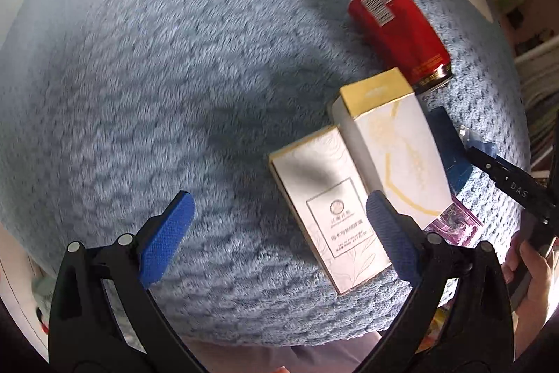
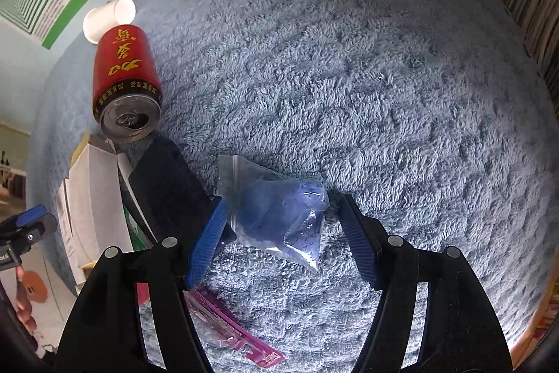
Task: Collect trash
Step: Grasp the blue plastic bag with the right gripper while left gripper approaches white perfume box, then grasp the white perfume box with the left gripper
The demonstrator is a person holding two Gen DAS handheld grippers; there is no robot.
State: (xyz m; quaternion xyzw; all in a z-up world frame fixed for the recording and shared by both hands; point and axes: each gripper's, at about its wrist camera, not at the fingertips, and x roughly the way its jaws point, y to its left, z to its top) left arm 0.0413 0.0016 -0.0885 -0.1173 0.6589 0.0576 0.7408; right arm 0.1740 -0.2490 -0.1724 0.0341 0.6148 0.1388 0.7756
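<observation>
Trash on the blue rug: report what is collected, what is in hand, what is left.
Nothing looks collected; no bin shows. In hand: nothing gripped, but the right gripper has its jaws open around the clear plastic bag. The left gripper is open over the rug. Left: the red can, white cup, two white cartons, dark box, pink wrapper.
</observation>
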